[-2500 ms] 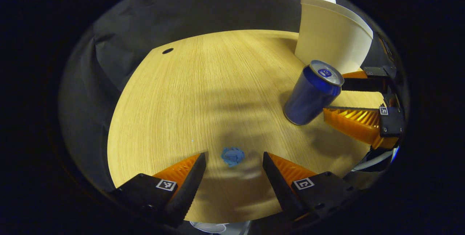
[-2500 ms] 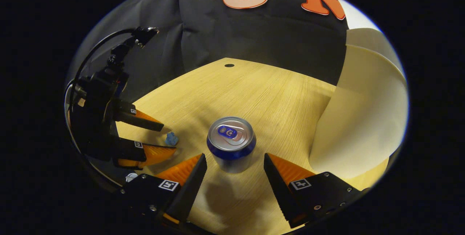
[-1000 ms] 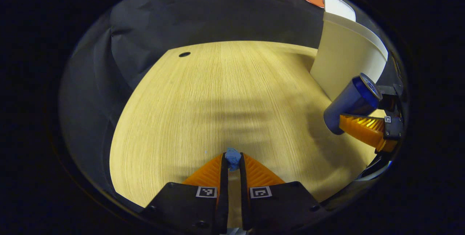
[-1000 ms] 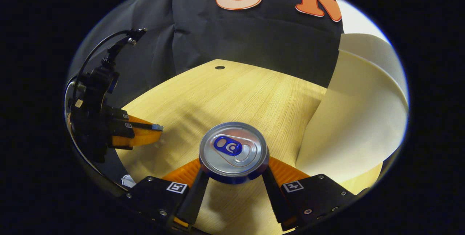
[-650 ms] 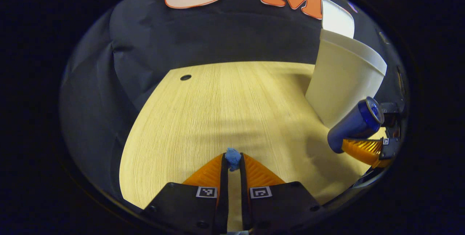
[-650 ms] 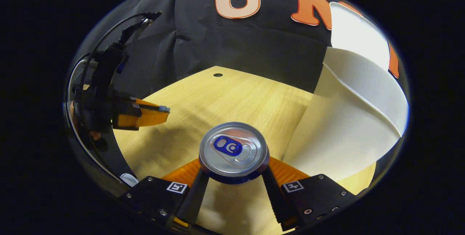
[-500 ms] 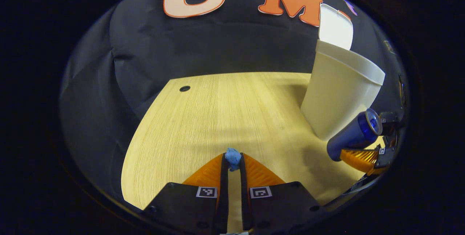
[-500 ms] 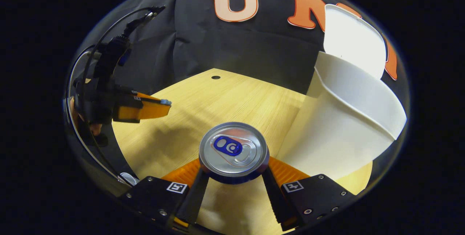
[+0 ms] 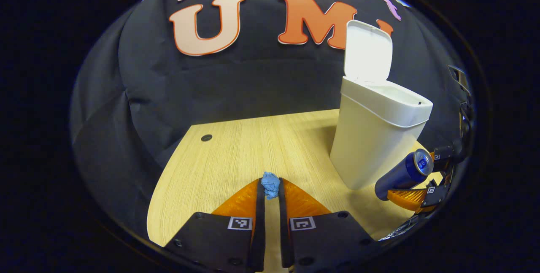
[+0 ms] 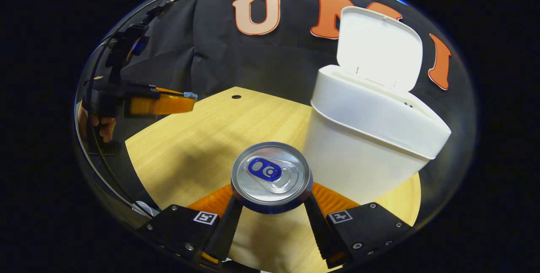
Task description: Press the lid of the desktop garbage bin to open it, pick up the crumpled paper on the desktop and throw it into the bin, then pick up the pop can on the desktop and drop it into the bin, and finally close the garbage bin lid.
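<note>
Grippers lift rubbish above a pale wooden desktop (image 9: 236, 155) beside the white bin (image 9: 375, 138), black cloth behind.
Left gripper (image 9: 270, 188) pinches crumpled paper (image 9: 270, 185); right gripper (image 10: 272, 205) clamps the pop can (image 10: 272, 176). Right gripper view shows the raised lid (image 10: 377, 47) and a hand (image 10: 99, 125).

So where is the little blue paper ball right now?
In the left gripper view the crumpled paper is pinched at the tips of the left gripper, lifted above the wooden desk, left of the open white bin.
</note>
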`<state>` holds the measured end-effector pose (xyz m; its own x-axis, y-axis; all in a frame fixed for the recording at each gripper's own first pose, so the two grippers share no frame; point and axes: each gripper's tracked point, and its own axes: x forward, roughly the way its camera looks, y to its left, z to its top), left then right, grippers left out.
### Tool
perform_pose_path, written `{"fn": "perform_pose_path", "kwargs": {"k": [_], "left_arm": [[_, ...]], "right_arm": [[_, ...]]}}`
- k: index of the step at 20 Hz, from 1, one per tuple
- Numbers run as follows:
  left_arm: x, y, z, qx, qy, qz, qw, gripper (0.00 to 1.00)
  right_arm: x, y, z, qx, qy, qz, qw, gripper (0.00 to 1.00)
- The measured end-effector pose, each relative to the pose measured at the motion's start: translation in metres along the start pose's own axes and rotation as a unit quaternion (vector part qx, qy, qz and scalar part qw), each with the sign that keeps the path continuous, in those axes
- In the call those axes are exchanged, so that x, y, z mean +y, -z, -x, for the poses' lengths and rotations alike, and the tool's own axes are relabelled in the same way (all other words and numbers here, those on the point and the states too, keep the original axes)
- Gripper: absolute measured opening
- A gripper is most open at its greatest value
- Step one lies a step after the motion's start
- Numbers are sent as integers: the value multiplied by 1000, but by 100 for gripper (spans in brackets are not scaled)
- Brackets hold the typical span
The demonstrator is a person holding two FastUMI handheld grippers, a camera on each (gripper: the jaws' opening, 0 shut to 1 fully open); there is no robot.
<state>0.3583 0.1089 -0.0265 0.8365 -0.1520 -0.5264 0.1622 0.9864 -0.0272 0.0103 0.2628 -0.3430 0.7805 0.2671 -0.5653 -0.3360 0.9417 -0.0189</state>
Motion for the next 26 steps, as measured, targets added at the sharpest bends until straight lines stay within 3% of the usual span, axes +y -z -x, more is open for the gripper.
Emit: {"fn": "perform_pose_path", "kwargs": {"k": [1,11,23,24,26], "left_arm": [[5,-30,-8,-7,2,-3,1000,19],[-68,-130,-2,-103,46,-14,994,18],[-159,-178,-10,-136,117,-29,983,18],[-166,-180,-11,-138,122,-28,983,18],[-179,-184,-11,-138,136,-25,981,18]], "right_arm": [[-1,1,0,0,3,-2,1000,80],[-4,-7,2,-6,37,-34,999,80],[-5,-10,5,-6,87,-73,994,80],[-6,-10,5,-5,91,-75,993,76],[-8,-11,6,-3,96,-78,992,80]]}}
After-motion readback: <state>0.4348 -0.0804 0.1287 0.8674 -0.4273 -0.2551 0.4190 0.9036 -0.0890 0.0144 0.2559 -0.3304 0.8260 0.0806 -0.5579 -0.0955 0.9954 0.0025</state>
